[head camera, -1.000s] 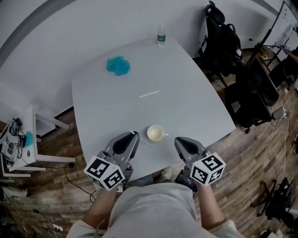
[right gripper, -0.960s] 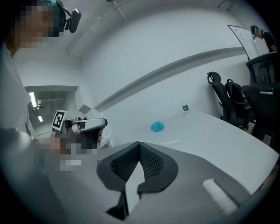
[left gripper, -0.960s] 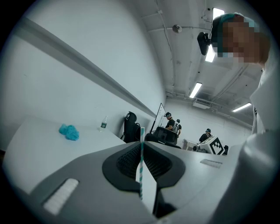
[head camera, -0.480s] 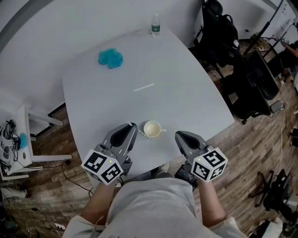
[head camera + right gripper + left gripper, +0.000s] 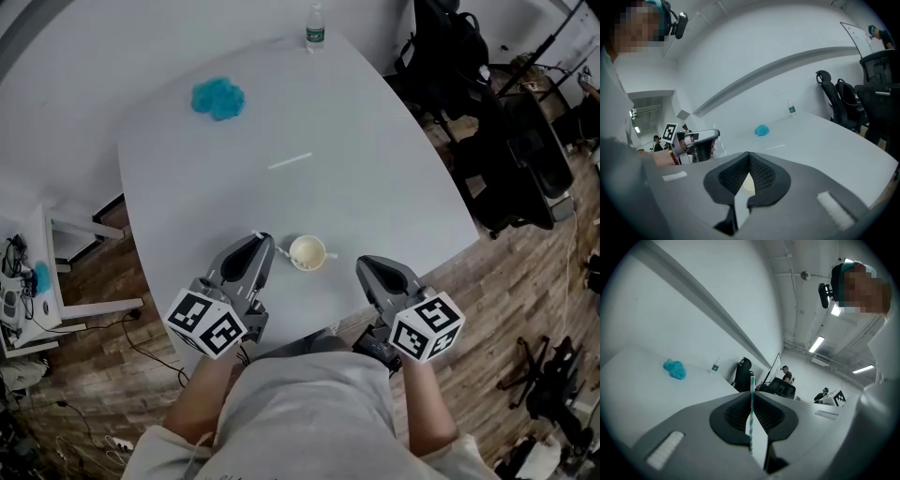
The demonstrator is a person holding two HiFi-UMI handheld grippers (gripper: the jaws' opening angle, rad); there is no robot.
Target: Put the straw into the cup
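Note:
A cream cup with a handle stands near the front edge of the grey table. My left gripper is just left of the cup, shut on a teal-and-white striped straw. In the left gripper view the straw stands upright between the closed jaws of the left gripper. My right gripper hovers right of the cup, shut and empty. Past the closed tips of the right gripper, a bit of the cup shows.
A second white straw lies at mid-table. A blue cloth sits at the far left and a water bottle at the far edge. Black office chairs crowd the right side, and a small white side table stands at left.
My left gripper has carried the straw from below the cup's left side up to beside its left rim. The right gripper has kept its place by the cup.

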